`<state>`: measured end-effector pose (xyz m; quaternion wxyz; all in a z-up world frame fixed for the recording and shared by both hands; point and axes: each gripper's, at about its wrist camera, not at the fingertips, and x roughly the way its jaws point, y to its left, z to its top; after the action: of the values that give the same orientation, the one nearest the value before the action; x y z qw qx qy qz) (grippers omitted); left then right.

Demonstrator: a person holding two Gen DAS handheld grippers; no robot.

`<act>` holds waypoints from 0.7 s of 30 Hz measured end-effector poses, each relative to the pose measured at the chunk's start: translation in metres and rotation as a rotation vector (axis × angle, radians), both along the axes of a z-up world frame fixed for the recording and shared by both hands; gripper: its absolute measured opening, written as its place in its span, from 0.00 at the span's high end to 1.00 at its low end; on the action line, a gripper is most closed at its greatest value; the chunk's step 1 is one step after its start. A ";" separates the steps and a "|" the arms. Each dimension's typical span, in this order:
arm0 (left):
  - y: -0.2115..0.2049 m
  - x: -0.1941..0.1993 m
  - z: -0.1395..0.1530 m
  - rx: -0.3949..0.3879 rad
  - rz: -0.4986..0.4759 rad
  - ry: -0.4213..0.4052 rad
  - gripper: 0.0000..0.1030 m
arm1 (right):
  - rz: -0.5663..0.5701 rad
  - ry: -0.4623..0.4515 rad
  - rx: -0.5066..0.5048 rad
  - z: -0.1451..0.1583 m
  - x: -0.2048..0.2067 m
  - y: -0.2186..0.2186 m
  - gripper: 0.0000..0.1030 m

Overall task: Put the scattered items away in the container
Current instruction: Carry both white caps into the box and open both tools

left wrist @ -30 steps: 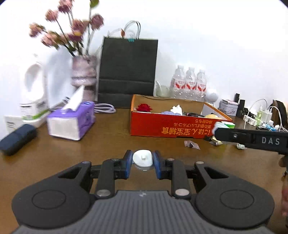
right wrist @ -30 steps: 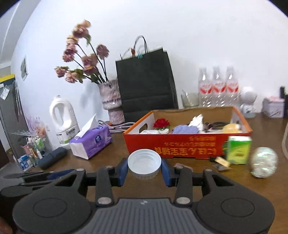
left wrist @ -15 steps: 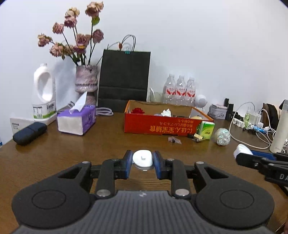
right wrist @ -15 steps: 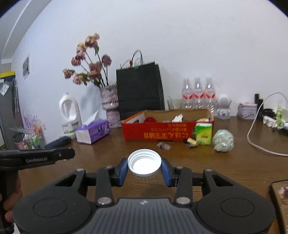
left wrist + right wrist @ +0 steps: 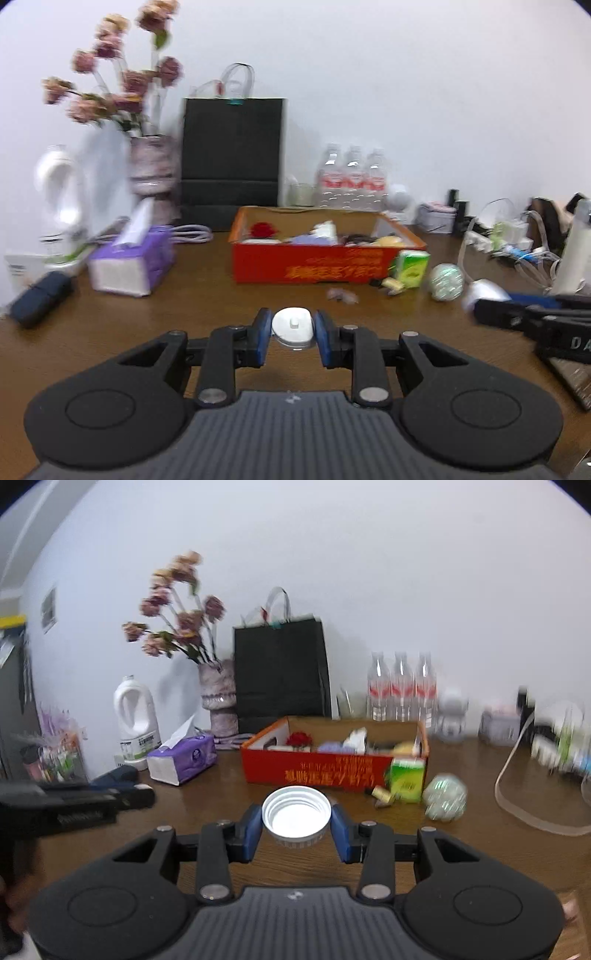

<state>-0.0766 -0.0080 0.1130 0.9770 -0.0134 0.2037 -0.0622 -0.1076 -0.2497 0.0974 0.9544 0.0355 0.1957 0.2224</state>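
My left gripper (image 5: 292, 328) is shut on a small white lid with a knob (image 5: 293, 325), held above the wooden table. My right gripper (image 5: 296, 821) is shut on a white screw cap (image 5: 296, 814), open side up. The orange cardboard box (image 5: 306, 266) (image 5: 317, 771) stands ahead of both, holding a red flower, tissue and other bits. Beside its right corner sit a green carton (image 5: 410, 267) (image 5: 406, 777), a shiny foil ball (image 5: 447, 281) (image 5: 445, 799), a small wrapper (image 5: 341, 295) and a yellowish bit (image 5: 391, 283). The right gripper shows at the left view's right edge.
A purple tissue box (image 5: 129, 264), a white jug (image 5: 59, 206), a vase of dried flowers (image 5: 151, 166) and a black paper bag (image 5: 232, 158) stand at the back left. Water bottles (image 5: 351, 177), cables and a power strip (image 5: 509, 240) crowd the back right. A dark case (image 5: 37, 299) lies left.
Both views have closed in on the box again after pulling back. Each gripper still holds its cap. The right gripper stays at the left view's right edge.
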 end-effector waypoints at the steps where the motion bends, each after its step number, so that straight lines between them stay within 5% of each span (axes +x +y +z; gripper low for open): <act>1: -0.002 0.011 0.000 0.001 0.003 -0.021 0.74 | 0.018 0.014 0.047 -0.001 0.011 -0.001 0.62; 6: 0.004 0.053 0.015 -0.143 -0.033 -0.191 0.74 | 0.031 -0.094 0.146 0.000 0.051 0.003 0.62; 12: -0.003 0.169 0.038 0.004 -0.115 -0.096 0.74 | 0.039 -0.166 0.034 0.029 0.138 0.017 0.62; 17: -0.022 0.314 0.014 0.067 -0.139 0.117 0.74 | 0.022 0.012 0.010 0.033 0.275 0.036 0.62; 21: -0.036 0.390 -0.011 0.125 -0.109 0.212 0.74 | -0.040 0.163 -0.092 0.011 0.369 0.048 0.62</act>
<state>0.3133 -0.0442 0.1023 0.9441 0.0521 0.3096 -0.1006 0.2614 -0.2015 0.1086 0.9402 0.0136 0.2821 0.1902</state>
